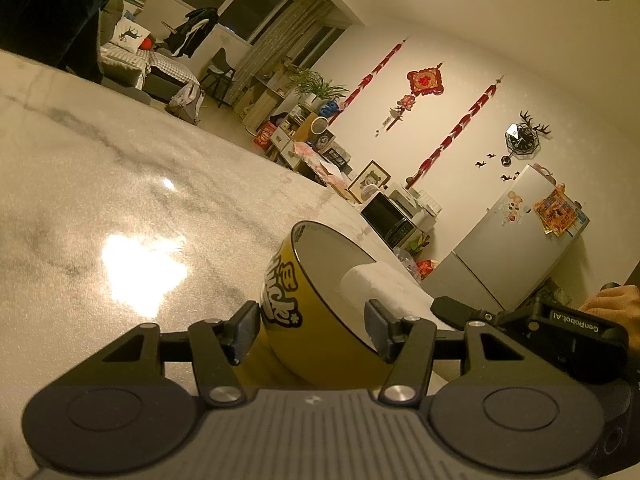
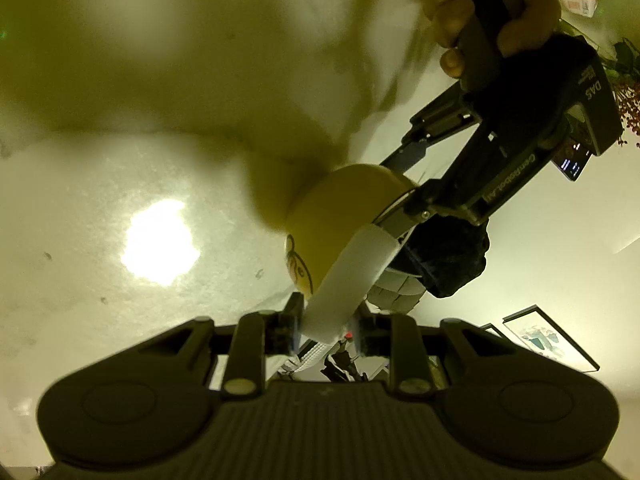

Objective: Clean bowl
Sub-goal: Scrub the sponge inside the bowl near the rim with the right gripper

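Observation:
A yellow bowl (image 1: 304,288) with black and white lettering and a pale inside is tilted on its side above the marble table (image 1: 120,184). My left gripper (image 1: 312,328) is shut on the bowl, one finger on its outside and one inside the rim. A white folded cloth (image 1: 372,280) reaches into the bowl from the right. In the right wrist view my right gripper (image 2: 326,330) is shut on that white cloth (image 2: 352,276), which presses against the yellow bowl (image 2: 340,208). The left gripper (image 2: 480,152) shows there too, holding the bowl.
The marble table (image 2: 100,280) has glare spots from a ceiling lamp. Beyond its far edge are a sofa (image 1: 152,64), shelves with clutter (image 1: 304,136), a microwave (image 1: 392,216) and a fridge (image 1: 516,236). A hand (image 2: 448,8) grips the left gripper's handle.

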Tool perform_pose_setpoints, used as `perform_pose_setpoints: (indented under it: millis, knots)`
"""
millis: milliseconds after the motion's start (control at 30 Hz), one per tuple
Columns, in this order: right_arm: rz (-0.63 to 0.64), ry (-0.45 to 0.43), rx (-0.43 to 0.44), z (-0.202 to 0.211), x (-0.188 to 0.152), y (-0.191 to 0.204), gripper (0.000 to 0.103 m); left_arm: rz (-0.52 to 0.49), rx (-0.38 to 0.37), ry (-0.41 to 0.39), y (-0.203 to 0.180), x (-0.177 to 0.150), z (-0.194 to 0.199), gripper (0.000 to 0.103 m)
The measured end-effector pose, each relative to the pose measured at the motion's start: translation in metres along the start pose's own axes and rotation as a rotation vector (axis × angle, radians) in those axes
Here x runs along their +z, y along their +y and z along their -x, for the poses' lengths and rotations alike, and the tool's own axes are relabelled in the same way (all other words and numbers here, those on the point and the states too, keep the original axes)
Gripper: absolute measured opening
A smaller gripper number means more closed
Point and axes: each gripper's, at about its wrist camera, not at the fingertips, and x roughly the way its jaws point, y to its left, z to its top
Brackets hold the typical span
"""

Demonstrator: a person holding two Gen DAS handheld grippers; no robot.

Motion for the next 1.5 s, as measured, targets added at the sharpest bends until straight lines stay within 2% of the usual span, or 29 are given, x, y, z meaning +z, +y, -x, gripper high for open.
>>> perform_pose_setpoints:
  millis: [500, 1100, 1500]
  knots:
    - [-0.048, 0.026, 0.023, 0.000, -0.014, 0.013, 0.027, 0.008, -0.005, 0.000, 0.001, -0.002, 0.002, 0.058]
    - [-0.075, 0.038, 0.041, -0.025, -0.021, 0.010, 0.027, 0.010, -0.008, 0.001, -0.007, -0.004, 0.007, 0.058]
    - [-0.077, 0.045, 0.066, -0.060, -0.030, 0.003, 0.027, 0.008, -0.007, 0.001, -0.007, -0.004, 0.007, 0.058]
